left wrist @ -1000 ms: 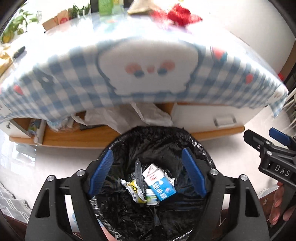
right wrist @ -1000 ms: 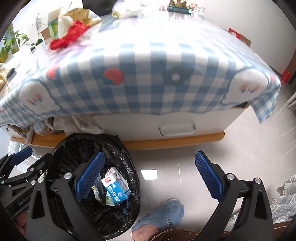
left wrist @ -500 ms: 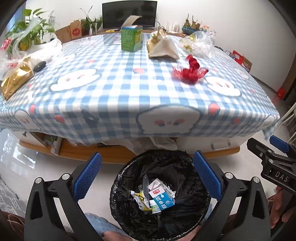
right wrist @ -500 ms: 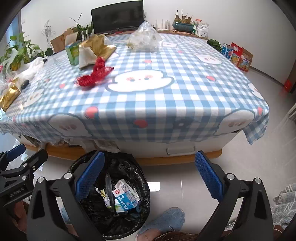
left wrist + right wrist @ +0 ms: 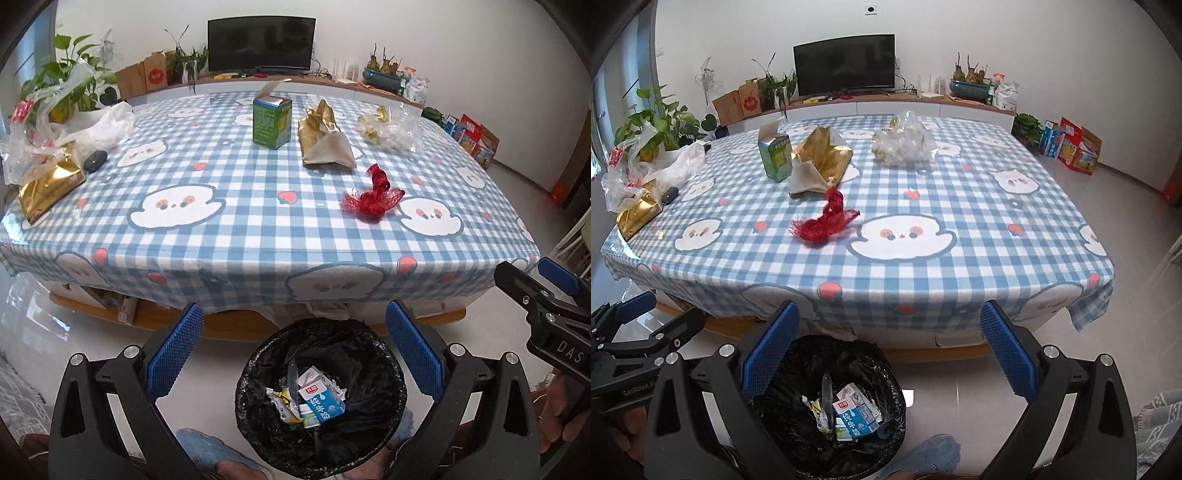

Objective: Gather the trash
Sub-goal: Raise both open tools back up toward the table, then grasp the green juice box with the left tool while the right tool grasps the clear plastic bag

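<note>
A black-lined trash bin [image 5: 258, 363] [image 5: 875, 363] stands on the floor by the table's near edge, with a blue milk carton [image 5: 322, 403] [image 5: 855, 415] and wrappers inside. On the checked tablecloth [image 5: 240, 229] lie a red mesh net [image 5: 373, 197] [image 5: 827, 221], a green carton [image 5: 271, 120] [image 5: 775, 157], a gold bag [image 5: 321, 136] [image 5: 822, 160], a clear plastic bag [image 5: 391, 127] [image 5: 905, 142] and a gold wrapper [image 5: 46, 188] [image 5: 637, 214]. My left gripper [image 5: 293, 354] is open and empty above the bin. My right gripper [image 5: 890, 354] is open and empty, right of the bin.
White plastic bags [image 5: 85, 125] and a dark pebble-like object [image 5: 95, 161] sit at the table's left. Potted plants [image 5: 661, 122], a TV [image 5: 846, 64] and boxes [image 5: 1071, 147] line the far wall. My blue slippers [image 5: 931, 454] stand beside the bin.
Both grippers have risen and pulled back from the bin, so the tabletop and its trash came into view. The left gripper's jaws opened wider.
</note>
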Tool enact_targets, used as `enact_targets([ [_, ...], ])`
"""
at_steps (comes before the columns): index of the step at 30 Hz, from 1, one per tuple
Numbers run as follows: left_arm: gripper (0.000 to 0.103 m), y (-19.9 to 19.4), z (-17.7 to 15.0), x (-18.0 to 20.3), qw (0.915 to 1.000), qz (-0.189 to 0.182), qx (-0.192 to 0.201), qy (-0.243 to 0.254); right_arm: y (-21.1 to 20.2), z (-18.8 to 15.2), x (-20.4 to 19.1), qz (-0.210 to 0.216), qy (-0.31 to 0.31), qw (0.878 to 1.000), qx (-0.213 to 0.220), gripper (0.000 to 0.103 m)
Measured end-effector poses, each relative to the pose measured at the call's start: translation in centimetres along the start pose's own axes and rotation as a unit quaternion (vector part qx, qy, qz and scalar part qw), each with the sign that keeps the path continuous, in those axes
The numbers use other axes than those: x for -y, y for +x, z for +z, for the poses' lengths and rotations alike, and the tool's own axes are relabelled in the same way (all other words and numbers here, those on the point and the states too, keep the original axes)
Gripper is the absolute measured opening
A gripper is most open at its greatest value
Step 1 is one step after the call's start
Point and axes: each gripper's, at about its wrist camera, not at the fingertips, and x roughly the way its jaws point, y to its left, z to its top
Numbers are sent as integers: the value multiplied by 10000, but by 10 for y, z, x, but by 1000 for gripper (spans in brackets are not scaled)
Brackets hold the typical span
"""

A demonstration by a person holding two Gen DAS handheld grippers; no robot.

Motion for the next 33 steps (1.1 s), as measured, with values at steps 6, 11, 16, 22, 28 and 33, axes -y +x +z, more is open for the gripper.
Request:
enact_targets([
  [6, 97, -14, 21, -11, 9998, 107, 177, -30, -12, 21, -6, 75, -16, 9997, 212, 94],
  [11, 97, -10, 38, -21, 9996, 131, 186, -171, -7, 39, -11, 115, 7, 9995, 277, 94],
  [16, 97, -1, 61, -25, 9994, 179, 250, -145, 6, 56, -12, 114, -9, 9995, 300, 94],
  [22, 97, 21, 95, -31, 9993, 190, 261, -194, 30, 85, -6, 54, 18, 9995, 325, 94],
  [28, 97, 54, 132, -36, 9990, 304, 266, -180, 64, 113, 0, 50, 13, 9995, 306, 94],
  [33, 97, 85, 159, -38, 9989, 354, 286, -143, 99, 136, 3, 123, 0, 9996, 237, 94],
])
